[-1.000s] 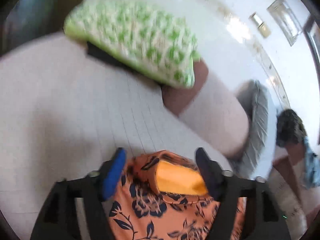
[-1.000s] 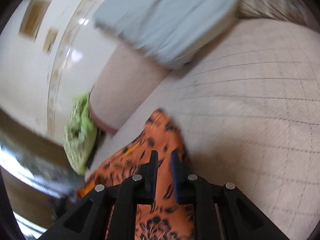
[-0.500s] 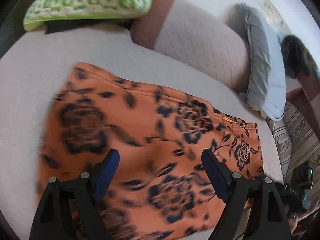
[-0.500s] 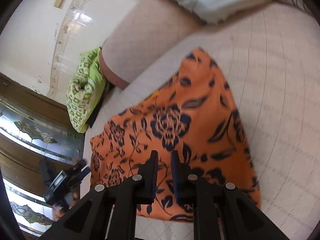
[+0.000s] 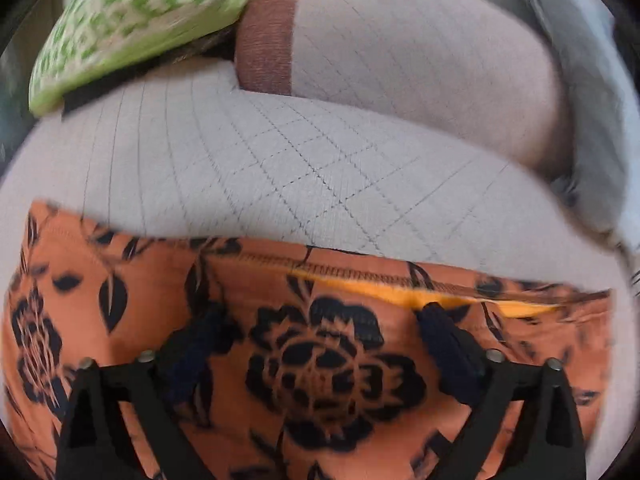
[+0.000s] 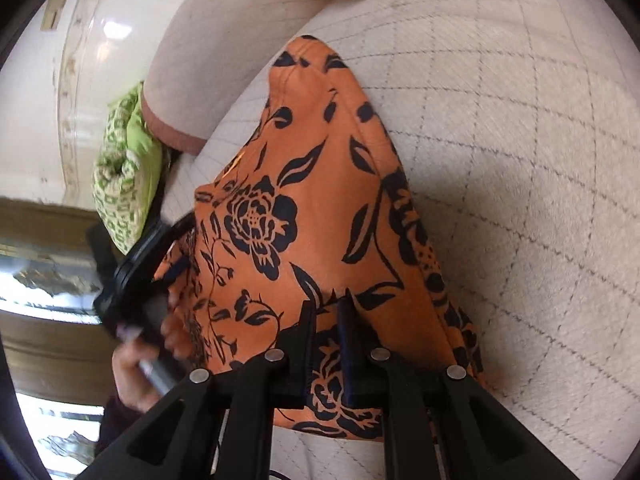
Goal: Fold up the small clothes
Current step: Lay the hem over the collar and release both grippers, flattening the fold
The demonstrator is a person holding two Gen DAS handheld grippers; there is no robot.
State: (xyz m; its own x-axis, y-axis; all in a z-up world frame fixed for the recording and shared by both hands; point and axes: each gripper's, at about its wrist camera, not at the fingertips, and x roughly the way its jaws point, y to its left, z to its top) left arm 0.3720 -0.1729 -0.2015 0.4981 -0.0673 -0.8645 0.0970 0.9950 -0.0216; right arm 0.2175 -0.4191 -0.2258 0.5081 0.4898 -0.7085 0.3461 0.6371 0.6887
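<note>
place: home, living room or bedroom
seat: quilted beige cushion (image 5: 280, 152), bolster (image 5: 420, 52) with brown end at the back
pillows: green-white one (image 5: 132, 20), grey one (image 5: 592, 112)
wall: glossy white tile (image 6: 36, 92) with patterned border strip
woodwork: dark wood panel with decorative glass (image 6: 44, 276)

Quilted beige sofa seat (image 5: 280, 152) being backed by brown-edged bolster (image 5: 420, 52); green patterned cushion (image 5: 132, 20) being propped at end; glossy white wall (image 6: 36, 92) being lit by glare.
</note>
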